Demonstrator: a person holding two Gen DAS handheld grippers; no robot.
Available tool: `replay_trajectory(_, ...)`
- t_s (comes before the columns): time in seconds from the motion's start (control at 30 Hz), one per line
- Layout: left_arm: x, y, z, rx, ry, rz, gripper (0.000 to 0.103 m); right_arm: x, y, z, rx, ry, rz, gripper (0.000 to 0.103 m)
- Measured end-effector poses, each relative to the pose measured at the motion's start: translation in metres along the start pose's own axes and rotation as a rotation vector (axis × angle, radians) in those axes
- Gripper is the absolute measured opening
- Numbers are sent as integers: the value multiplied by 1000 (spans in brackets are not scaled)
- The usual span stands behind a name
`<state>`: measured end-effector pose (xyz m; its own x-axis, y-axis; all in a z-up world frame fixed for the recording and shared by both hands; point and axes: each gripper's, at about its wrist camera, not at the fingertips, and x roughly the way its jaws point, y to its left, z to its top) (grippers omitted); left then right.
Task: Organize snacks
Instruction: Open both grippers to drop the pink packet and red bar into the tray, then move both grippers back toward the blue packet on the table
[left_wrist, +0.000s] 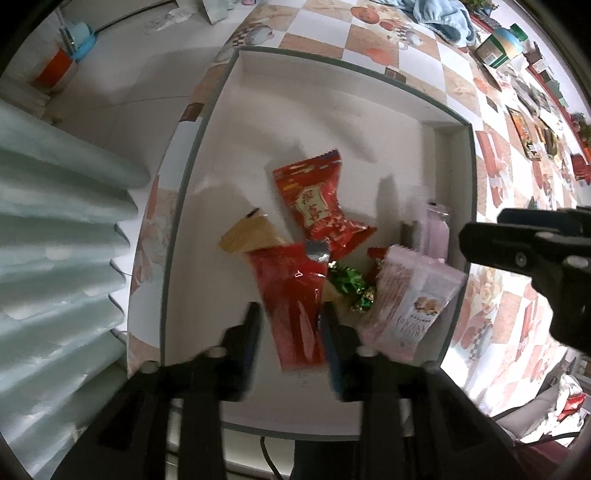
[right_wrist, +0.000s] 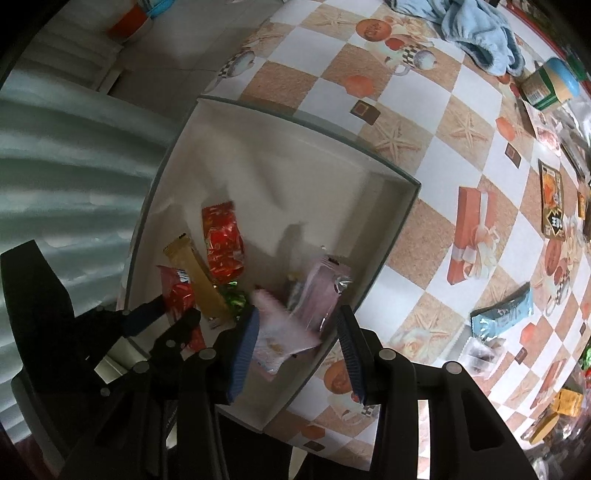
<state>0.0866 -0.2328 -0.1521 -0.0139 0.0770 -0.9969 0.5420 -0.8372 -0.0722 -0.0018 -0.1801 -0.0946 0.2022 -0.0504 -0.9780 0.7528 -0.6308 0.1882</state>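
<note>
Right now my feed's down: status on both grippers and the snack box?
Left gripper open, straddling red packet. Right gripper open above pink packet. White box holds several snacks. Nothing blocking.

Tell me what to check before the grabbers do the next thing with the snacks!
1. Left gripper open: ok, its jaws stand apart on either side of the long red packet.
2. Red packet let go: cannot tell, the picture is blurred there.
3. Right gripper open: ok, nothing is squeezed between its jaws.
4. Right gripper's aim: ok, it hangs over the pink packet in the white box.
5. Room left in the box: ok, the far half shows bare floor.
6. Snacks still outside: not ok, a light blue packet and others lie on the checkered tablecloth.
</note>
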Motion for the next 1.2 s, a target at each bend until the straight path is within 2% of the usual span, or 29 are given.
replay_trajectory(0.03, 0, 1, 0, -5, -2, 6, 66, 0, -2, -1, 5, 5, -1, 48)
replay_trajectory(0.07, -1, 2, -1, -12, -11, 16, 76, 2, -5, -2, 14, 10, -5, 59)
replay_trajectory(0.1, -2, 2, -1, -15, -17, 21, 77, 2, -10, -2, 24, 13, -7, 72)
replay_trajectory(0.13, -2, 3, 0, -18, -21, 25, 78, 2, -15, -4, 40, 10, -8, 74)
replay_trajectory(0.3, -5, 3, 4, -20, -38, 46, 78, 0, -40, -12, 112, 12, 3, 75)
replay_trajectory(0.33, -6, 1, 5, -16, -42, 46, 78, 0, -45, -14, 125, 13, 5, 79)
replay_trajectory(0.37, -7, -1, 6, -10, -47, 43, 79, 0, -55, -17, 148, 15, 8, 94)
replay_trajectory(0.4, -8, -4, 7, -3, -49, 42, 79, 0, -65, -20, 173, 14, 9, 102)
replay_trajectory(0.6, -17, -31, 16, 64, -47, 13, 79, 5, -122, -49, 348, 31, 22, 102)
replay_trajectory(0.7, -21, -47, 18, 104, -49, 13, 79, 13, -160, -73, 477, 56, 31, 102)
replay_trajectory(0.9, -22, -74, 17, 161, -31, 19, 79, 29, -232, -126, 820, 106, 80, 102)
replay_trajectory(0.93, -23, -77, 17, 168, -28, 20, 79, 32, -246, -136, 906, 105, 104, 102)
replay_trajectory(1.03, -24, -85, 13, 192, -22, 19, 79, 33, -269, -152, 1056, 71, 139, 102)
replay_trajectory(1.2, -23, -93, 4, 226, -14, 33, 79, 29, -279, -144, 1099, 8, 138, 102)
